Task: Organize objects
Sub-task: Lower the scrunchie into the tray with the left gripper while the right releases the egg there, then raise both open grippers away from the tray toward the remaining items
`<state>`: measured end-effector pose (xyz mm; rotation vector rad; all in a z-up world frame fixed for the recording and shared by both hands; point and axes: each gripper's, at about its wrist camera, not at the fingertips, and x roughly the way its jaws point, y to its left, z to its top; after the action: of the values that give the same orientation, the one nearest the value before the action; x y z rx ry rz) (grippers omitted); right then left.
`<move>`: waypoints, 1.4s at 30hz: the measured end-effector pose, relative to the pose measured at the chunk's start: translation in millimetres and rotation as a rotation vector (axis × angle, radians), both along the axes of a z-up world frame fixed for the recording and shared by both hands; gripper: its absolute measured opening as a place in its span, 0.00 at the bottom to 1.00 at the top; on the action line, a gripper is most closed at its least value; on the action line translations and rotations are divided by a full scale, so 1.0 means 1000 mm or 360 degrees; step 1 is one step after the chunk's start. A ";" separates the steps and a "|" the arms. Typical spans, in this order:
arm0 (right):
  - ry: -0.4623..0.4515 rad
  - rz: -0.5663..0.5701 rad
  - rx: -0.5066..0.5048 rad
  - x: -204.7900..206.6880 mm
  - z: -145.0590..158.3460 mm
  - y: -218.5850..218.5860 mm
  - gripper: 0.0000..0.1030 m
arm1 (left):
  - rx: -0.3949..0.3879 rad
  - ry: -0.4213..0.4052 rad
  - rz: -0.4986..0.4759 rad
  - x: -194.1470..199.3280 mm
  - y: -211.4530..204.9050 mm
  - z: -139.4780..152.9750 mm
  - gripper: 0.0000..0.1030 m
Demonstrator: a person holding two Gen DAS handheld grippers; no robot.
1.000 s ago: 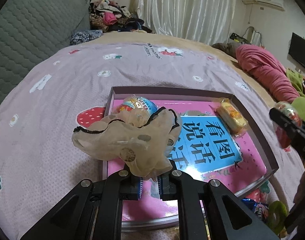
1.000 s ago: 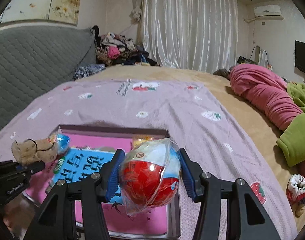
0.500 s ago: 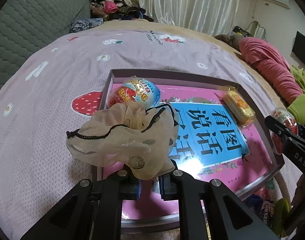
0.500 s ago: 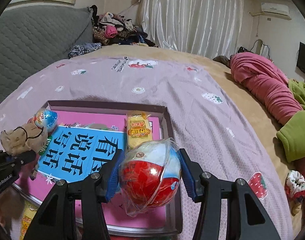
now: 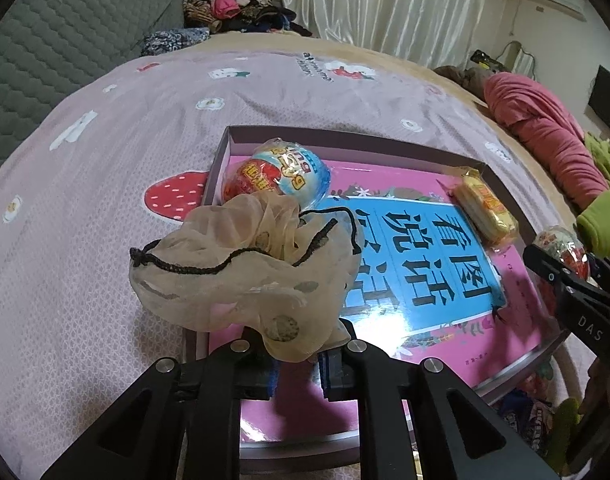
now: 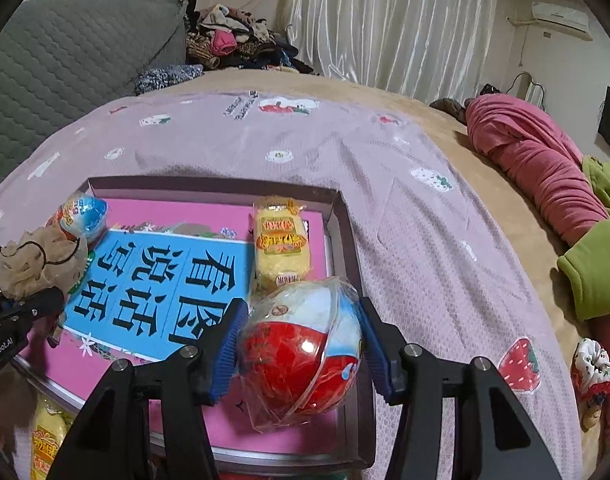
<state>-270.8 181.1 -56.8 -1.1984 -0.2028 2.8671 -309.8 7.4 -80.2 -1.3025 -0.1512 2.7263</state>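
My left gripper (image 5: 297, 364) is shut on a beige mesh scrunchie (image 5: 245, 276) and holds it above the near left corner of a shallow box (image 5: 385, 142). The box holds a pink and blue book (image 5: 417, 260), a wrapped egg toy (image 5: 281, 176) and a yellow snack pack (image 5: 485, 208). My right gripper (image 6: 301, 344) is shut on a red and white wrapped egg toy (image 6: 301, 352), above the box's right side (image 6: 347, 240). The scrunchie (image 6: 37, 260) shows at left in the right wrist view.
The box lies on a pink strawberry-print bedspread (image 6: 405, 200). A pink blanket roll (image 6: 533, 160) and green cloth (image 6: 593, 276) lie at the right. A white floral scrunchie (image 6: 593, 372) lies at the far right. Another yellow snack pack (image 6: 45, 440) lies before the box. Clothes (image 6: 233, 44) are piled behind.
Both grippers have moved forward and down toward the box, each keeping its hold. The box now fills more of both views.
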 end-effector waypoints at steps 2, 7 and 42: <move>-0.0014 -0.0002 0.0007 -0.001 -0.002 0.000 0.56 | 0.0002 -0.0006 -0.0002 0.000 0.000 -0.001 0.22; -0.0038 -0.0007 0.0020 -0.003 -0.004 -0.001 0.62 | -0.0004 -0.0011 0.0002 0.000 -0.001 0.000 0.32; 0.0541 -0.0006 -0.0177 0.069 0.102 0.000 0.89 | 0.0026 0.0251 0.0047 0.032 -0.018 0.068 1.00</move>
<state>-202.3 180.9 44.8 -0.7015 -0.0314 3.0521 -277.6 -10.5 -12.6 -1.0842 -0.1793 2.8318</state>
